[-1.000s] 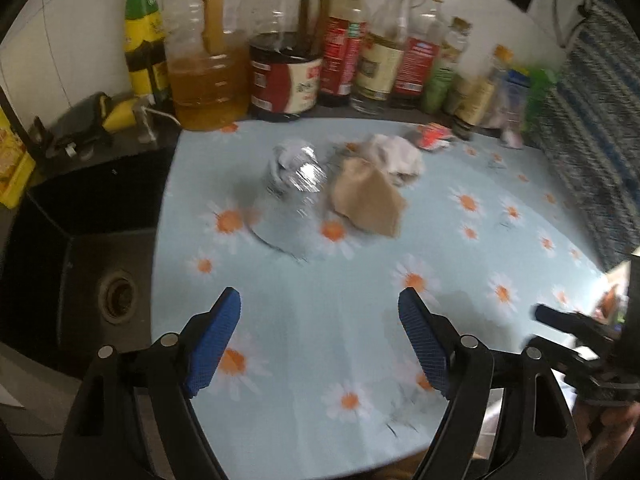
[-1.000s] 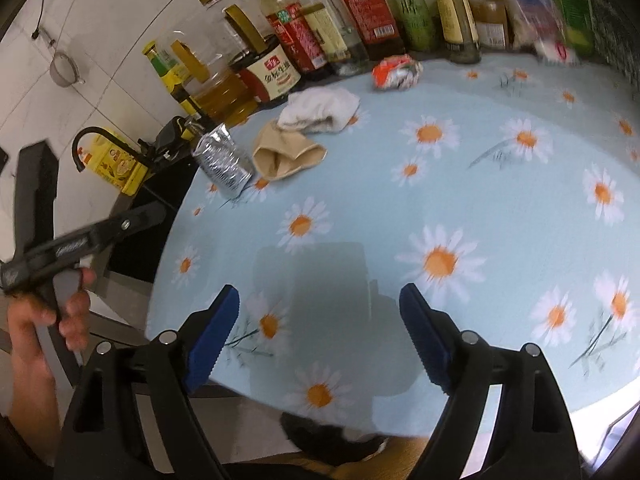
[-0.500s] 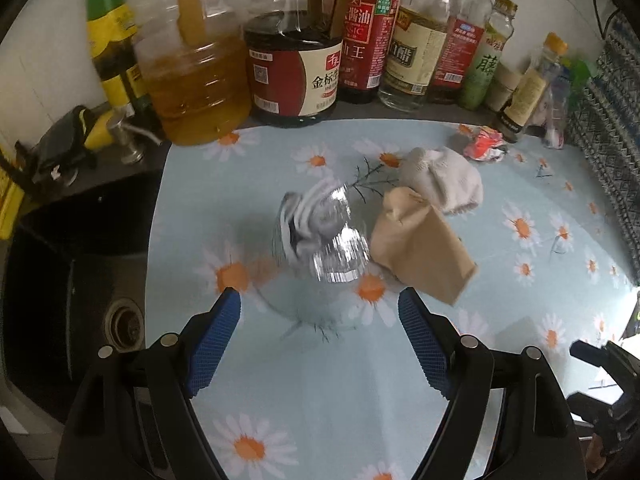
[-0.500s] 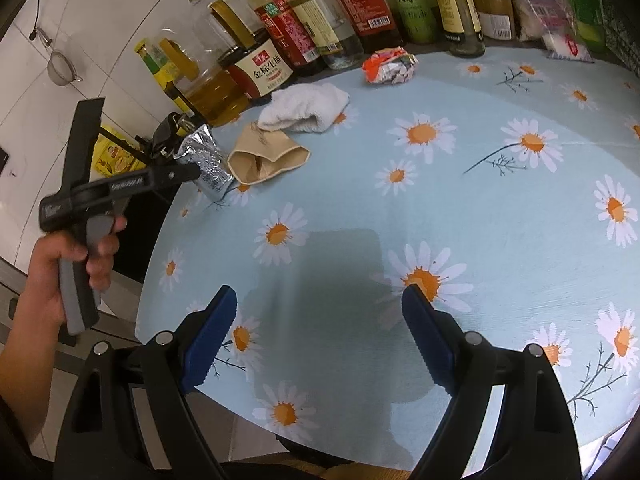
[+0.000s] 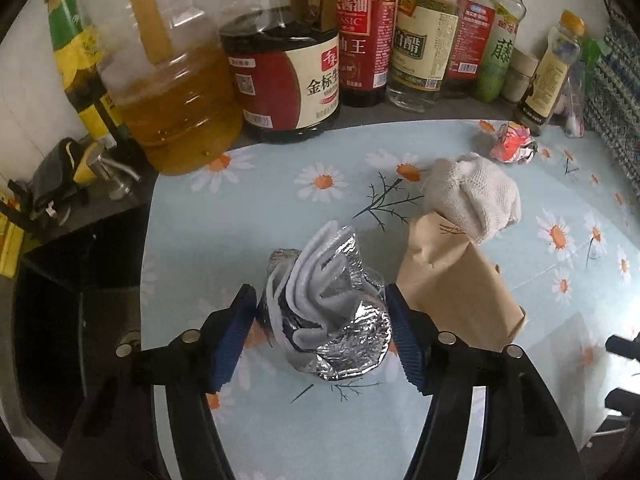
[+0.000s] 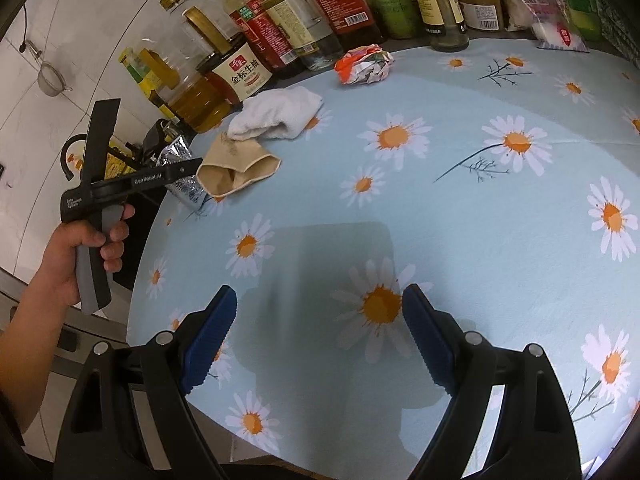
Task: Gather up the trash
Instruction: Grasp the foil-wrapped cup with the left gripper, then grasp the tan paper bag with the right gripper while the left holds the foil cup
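On the bench (image 5: pixel 280 208), the foil wrapper (image 5: pixel 332 312) lies between the left gripper (image 5: pixel 320 334) jaws. Paper bag (image 5: pixel 452 288) just right of it; cloth (image 5: pixel 476 196) behind the bag, bottles (image 5: pixel 360 32) along the rear.

Foil wrapper (image 5: pixel 336 312): crinkled metallic film, shiny. Paper bag (image 5: pixel 452 280): matt brown, creased. Cloth (image 5: pixel 476 196): white knit, rough. Fingers (image 5: pixel 234 340): ribbed blue pads, matt. Bench (image 6: pixel 460 208) cover: smooth, printed daisies. Bottles (image 5: pixel 424 36): clear, glossy.

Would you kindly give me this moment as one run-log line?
left gripper: open, fingers flanking crumpled foil wrapper | right gripper: open, above tablecloth | uncollected: brown paper bag, red wrapper
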